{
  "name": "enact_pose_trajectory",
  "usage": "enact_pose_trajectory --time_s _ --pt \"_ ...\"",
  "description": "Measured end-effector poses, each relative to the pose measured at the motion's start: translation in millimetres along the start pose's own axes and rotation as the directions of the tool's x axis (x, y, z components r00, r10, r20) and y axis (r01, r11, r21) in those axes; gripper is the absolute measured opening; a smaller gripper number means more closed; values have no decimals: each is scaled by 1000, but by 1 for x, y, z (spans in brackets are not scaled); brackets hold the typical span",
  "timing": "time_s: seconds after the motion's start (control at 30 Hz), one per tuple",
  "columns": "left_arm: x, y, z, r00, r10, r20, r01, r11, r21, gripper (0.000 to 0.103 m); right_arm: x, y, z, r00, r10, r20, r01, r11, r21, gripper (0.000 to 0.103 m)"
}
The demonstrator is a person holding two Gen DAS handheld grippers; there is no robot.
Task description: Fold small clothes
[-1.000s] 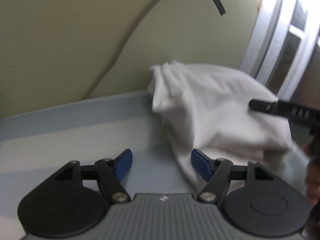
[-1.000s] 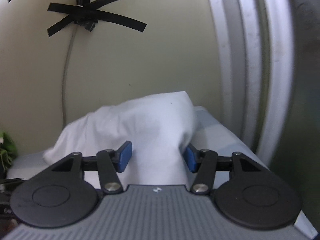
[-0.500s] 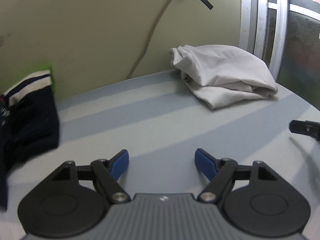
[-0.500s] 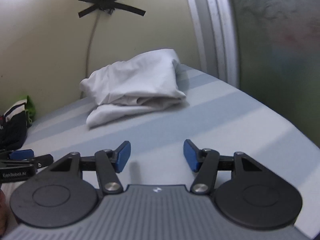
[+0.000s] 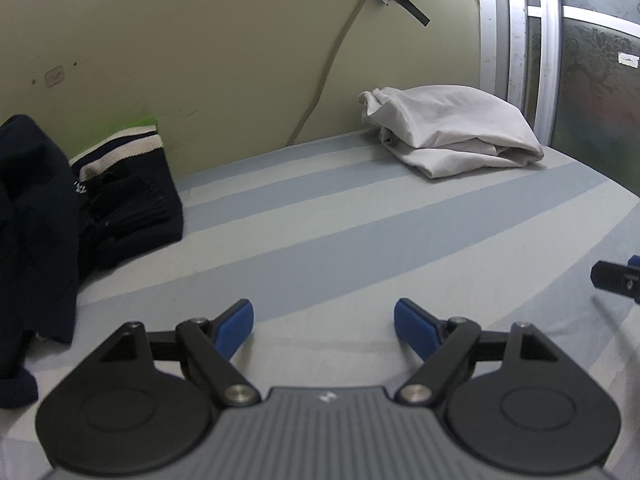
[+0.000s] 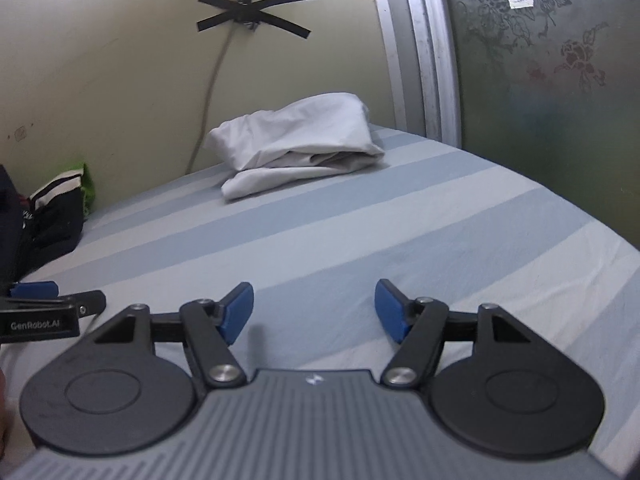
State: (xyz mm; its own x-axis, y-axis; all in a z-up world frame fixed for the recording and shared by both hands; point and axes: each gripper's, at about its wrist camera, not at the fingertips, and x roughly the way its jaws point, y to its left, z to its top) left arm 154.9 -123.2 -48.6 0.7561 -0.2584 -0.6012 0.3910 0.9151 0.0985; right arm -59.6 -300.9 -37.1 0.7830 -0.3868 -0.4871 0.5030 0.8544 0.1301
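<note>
The folded white garment lay at the far end of the striped bed sheet, against the wall, well apart from both claws, whereas a second earlier it sat right between them. The left claw and right claw were both opening, nothing between their blue pads. That piece looked finished; the dark clothes pile at left probably came next.
</note>
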Motion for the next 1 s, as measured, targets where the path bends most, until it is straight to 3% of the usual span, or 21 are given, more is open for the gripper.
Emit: enact_pose_trajectory --time_s 0.27,0.57,1.0 --pt "-12 -4 -6 999 19 40 -20 1000 22 95 -5 11 -7 1000 -23 4 23 1000 -11 74" --pt "-16 -3 -6 998 1 63 -2 1000 19 103 -9 4 -9 998 -47 31 45 997 69 74" --pt "-16 -7 -8 997 55 52 -57 998 31 103 -11 5 -10 998 -61 34 58 995 87 75"
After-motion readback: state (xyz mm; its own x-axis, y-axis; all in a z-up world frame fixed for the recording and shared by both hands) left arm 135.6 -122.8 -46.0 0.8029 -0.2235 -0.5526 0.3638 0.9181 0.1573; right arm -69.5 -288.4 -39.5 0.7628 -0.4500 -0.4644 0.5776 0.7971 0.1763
